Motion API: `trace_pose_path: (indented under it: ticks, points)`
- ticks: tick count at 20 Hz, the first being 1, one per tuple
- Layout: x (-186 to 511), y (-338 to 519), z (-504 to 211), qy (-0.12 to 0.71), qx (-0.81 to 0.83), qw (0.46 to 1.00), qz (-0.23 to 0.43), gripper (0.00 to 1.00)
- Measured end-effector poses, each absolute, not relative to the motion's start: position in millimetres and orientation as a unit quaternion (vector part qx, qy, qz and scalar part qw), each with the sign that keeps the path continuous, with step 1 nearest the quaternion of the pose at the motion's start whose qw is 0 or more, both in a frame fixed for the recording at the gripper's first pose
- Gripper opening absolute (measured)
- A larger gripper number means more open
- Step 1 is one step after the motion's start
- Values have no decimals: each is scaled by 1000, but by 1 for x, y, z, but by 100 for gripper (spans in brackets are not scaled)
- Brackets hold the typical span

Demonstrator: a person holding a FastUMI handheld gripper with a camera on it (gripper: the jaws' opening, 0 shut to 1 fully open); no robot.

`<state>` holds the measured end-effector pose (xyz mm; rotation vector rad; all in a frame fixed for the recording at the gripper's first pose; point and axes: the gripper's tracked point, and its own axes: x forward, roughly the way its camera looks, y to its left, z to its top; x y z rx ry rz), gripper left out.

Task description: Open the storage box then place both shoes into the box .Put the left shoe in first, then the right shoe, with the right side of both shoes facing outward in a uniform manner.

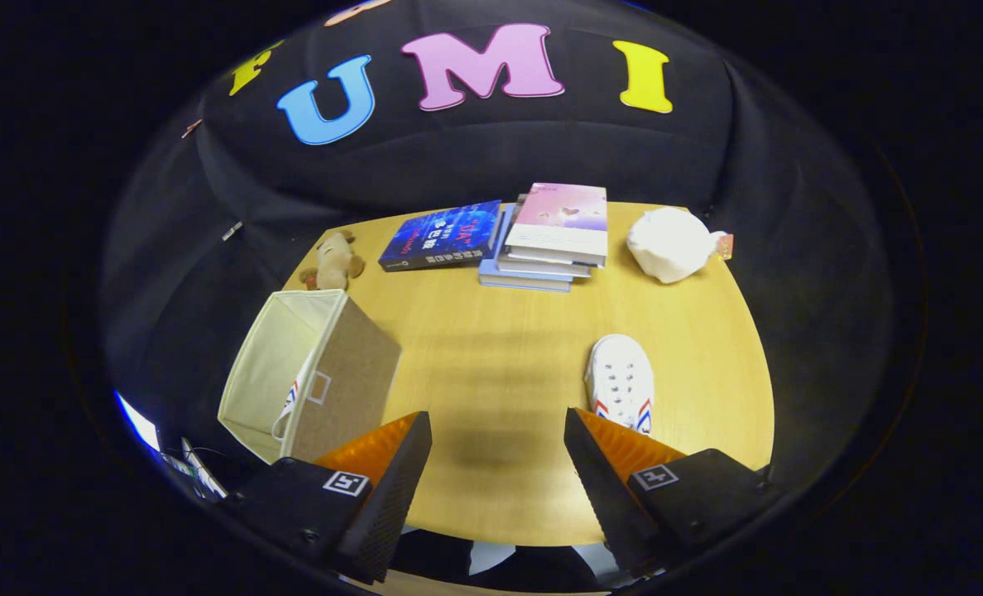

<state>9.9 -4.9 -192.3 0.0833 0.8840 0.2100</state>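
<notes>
Claw [497,439] spread empty, shoe [620,382] just ahead, open storage box [309,377] beside

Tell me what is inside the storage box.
One white shoe with red and blue stripes leans inside the open storage box. The box's front wall hides most of it.

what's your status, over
Gripper open, holding nothing. One shoe in storage box, second shoe on table just ahead of one finger. Path unobstructed.
</notes>
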Motion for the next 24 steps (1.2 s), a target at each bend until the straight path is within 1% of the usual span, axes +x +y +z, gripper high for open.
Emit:
trace_pose_path:
  ticks: [4,10,16,20,22,24]
  points:
    - [19,-63,-225,436,29,896,74,99]
    - [24,-128,-283,476,23,878,34,99]
    - [32,-158,-342,517,6,856,13,99]
    - [33,-158,-364,538,0,843,19,99]
    - [34,-153,-370,544,-3,839,27,94]
    - [36,-142,-372,549,22,835,37,84]
